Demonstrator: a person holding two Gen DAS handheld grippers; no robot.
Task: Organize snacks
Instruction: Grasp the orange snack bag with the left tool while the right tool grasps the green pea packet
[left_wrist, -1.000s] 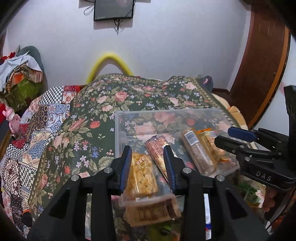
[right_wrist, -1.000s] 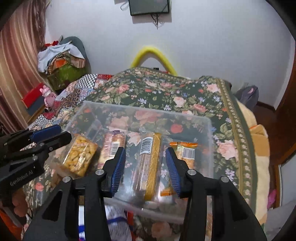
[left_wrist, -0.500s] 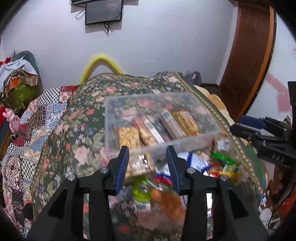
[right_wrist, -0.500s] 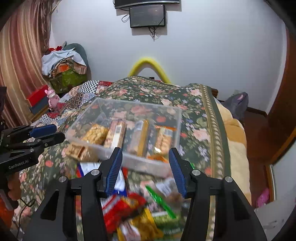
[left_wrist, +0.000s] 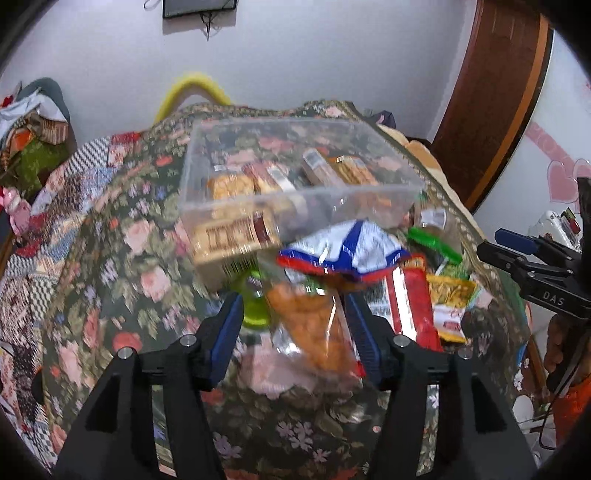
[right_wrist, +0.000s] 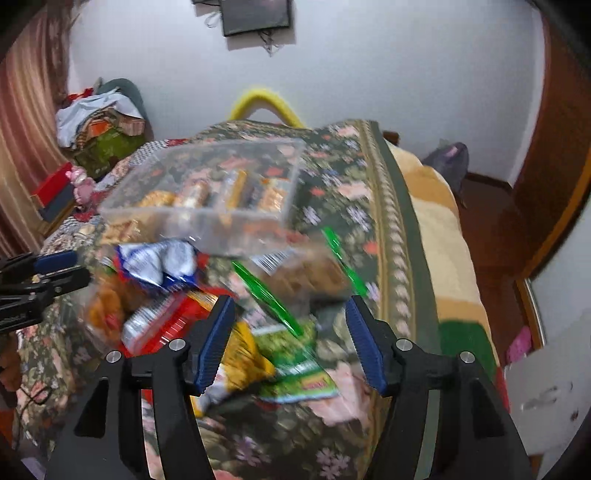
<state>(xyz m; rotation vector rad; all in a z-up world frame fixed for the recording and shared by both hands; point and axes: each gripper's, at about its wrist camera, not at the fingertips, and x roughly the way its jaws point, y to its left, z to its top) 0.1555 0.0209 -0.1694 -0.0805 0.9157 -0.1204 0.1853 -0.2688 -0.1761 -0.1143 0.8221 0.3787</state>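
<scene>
A clear plastic box (left_wrist: 369, 201) sits on the floral bedspread with several snack packs laid side by side inside. A loose pile of snacks lies in front of it. My left gripper (left_wrist: 291, 306) hovers over the pile, its jaws opening, and an orange snack bag (left_wrist: 314, 328) lies between them without being pressed. Beyond it are a blue and white bag (left_wrist: 347, 251) and a red pack (left_wrist: 410, 299). My right gripper (right_wrist: 290, 306) is also opening, above green packs (right_wrist: 269, 295) and a yellow pack (right_wrist: 240, 350), holding nothing. The box (right_wrist: 192, 218) is seen behind them.
The floral bedspread (left_wrist: 122, 258) ends at a patchwork quilt on the left. A beige blanket (right_wrist: 428, 206) hangs off the right side. A yellow hoop (right_wrist: 258, 96) stands at the far end. A wooden door (left_wrist: 491, 92) is at the right.
Both grippers have drawn back from over the clear box to the loose snack pile in front of it. Both pairs of jaws have spread wider. The views are blurred by motion.
</scene>
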